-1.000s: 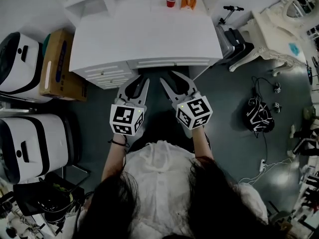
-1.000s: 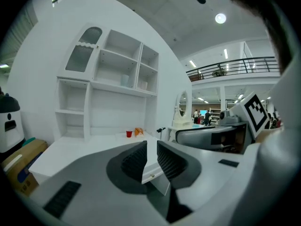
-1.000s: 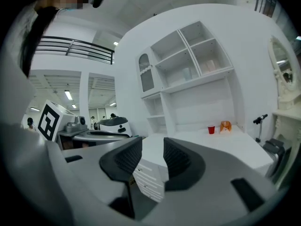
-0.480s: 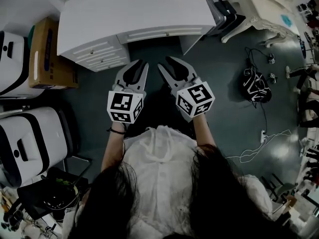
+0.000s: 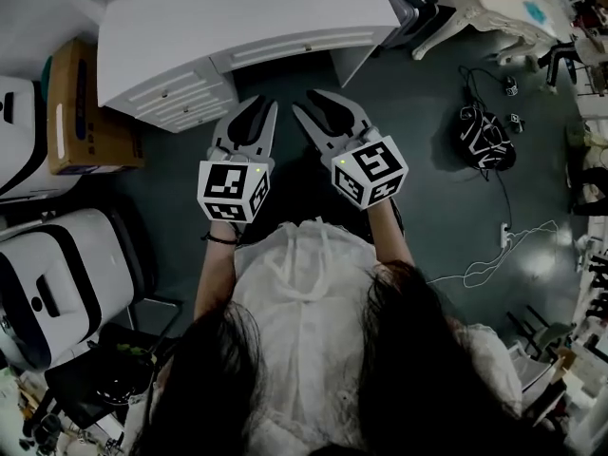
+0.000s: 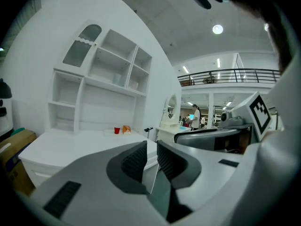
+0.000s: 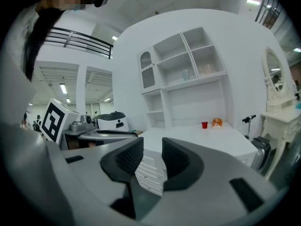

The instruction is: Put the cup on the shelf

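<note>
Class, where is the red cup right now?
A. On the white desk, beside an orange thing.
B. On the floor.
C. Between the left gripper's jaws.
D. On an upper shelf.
A: the red cup stands on the desk beside the orange thing, below the shelves.

Cup [image 7: 204, 125]: small, red, upright on the white counter [image 7: 211, 136], near the back edge, just left of an orange thing [image 7: 217, 122]. Too small to see inside. Shelf [image 7: 186, 81]: white unit rising at the counter's back, open compartments. The cup stands below its long board, not on it.
</note>
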`<state>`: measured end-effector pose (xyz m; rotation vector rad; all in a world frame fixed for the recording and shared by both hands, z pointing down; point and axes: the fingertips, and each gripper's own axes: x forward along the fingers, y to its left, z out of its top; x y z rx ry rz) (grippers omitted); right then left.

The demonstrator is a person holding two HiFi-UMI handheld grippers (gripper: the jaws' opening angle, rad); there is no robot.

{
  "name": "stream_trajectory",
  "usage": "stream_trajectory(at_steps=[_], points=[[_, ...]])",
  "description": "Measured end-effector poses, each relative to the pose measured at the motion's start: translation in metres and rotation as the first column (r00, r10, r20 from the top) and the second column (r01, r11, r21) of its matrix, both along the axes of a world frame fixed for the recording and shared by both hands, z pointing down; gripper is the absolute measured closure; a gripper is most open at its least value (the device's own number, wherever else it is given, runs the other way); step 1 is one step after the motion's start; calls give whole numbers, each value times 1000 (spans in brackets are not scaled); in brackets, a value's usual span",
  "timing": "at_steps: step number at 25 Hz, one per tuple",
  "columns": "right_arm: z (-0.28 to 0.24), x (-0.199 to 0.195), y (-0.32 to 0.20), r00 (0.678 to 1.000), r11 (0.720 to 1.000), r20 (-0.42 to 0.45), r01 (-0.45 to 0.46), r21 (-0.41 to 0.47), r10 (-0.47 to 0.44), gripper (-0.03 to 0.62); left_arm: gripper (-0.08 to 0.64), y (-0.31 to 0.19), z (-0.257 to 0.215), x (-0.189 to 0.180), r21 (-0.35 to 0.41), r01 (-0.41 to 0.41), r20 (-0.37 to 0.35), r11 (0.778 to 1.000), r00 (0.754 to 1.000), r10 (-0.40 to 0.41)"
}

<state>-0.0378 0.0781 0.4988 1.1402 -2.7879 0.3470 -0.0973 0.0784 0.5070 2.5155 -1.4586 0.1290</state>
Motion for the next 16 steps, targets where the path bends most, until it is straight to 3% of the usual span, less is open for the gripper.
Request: stream_trajectory(at_steps=[16], points=[[2,-2,-4,1000,1000,0,-10,13,10,457,483,7,-3,-3,15,-21,21,1000,1000,20]])
